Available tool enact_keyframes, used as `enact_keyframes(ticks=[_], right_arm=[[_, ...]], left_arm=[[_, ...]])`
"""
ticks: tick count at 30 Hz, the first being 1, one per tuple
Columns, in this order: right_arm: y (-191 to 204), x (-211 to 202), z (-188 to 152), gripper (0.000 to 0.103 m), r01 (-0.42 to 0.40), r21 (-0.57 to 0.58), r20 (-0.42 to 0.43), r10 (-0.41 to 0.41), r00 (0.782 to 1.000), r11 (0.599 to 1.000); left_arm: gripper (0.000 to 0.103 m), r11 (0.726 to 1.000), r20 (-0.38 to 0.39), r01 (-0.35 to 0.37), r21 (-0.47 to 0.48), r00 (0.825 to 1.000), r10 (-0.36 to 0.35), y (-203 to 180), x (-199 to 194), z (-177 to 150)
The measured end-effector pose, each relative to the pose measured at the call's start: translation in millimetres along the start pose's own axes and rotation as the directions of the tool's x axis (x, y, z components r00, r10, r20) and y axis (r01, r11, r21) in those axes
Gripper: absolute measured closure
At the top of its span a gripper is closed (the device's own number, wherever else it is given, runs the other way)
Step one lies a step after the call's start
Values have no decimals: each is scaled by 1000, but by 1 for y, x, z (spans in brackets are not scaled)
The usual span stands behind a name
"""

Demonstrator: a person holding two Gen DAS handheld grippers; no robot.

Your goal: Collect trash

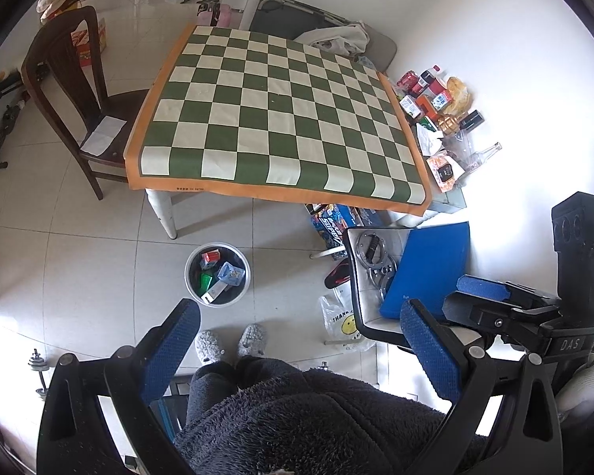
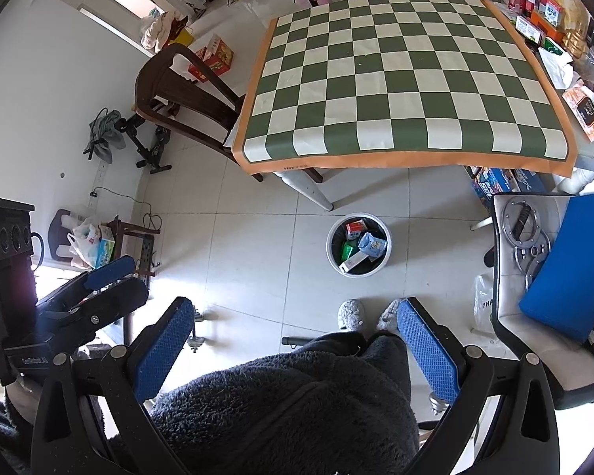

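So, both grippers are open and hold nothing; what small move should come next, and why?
Probably reach the right gripper toward the pile of packets at the table's right edge. The bin on the floor already holds a few cartons, the checkered cloth is bare, and the left gripper is open too, so that pile looks like the trash still left.

Counts: 1 table (image 2: 412,79) with a checkered cloth upper centre, 1 dark wooden chair (image 2: 186,91) upper left, 1 round bin (image 2: 359,245) on the floor mid-frame holding about 4 cartons. 2 grippers: left gripper (image 1: 301,340) and right gripper (image 2: 293,332), 2 blue-padded fingers (image 2: 425,350) each. 2 grey slippers (image 1: 229,342) lower centre, 1 blue cushion (image 2: 570,265) at right, 1 clear glass bottle (image 1: 485,154) at right; the packet pile beside the table is too jumbled to count.
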State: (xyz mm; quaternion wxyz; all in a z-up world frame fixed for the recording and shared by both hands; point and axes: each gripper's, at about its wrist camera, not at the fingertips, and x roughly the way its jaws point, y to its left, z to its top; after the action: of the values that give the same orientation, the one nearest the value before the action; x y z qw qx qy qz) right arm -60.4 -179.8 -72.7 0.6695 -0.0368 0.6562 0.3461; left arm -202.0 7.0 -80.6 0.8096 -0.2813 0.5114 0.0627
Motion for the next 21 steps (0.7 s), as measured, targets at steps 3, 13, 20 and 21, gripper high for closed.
enact_keyframes(ticks=[3,13,20,21], right_arm=[[-1,-1,1,0,1,-3,4,-1,1000,1000],[0,-3,5,0,-2,3,7,2,1000,1000],[-1,-3,4,0,-3,4,7,3,1000,1000],[-1,-4,4,0,-3,4,7,3,1000,1000]], left_arm=[[0,1000,0,1,-2,1000,-1,0,0,0],[0,1000,-1,2,1,1000,-2,2,0,1],[0,1000,0,3,4,1000,-3,3,-1,1],[0,1000,0,3,4,1000,-3,4,-1,1]])
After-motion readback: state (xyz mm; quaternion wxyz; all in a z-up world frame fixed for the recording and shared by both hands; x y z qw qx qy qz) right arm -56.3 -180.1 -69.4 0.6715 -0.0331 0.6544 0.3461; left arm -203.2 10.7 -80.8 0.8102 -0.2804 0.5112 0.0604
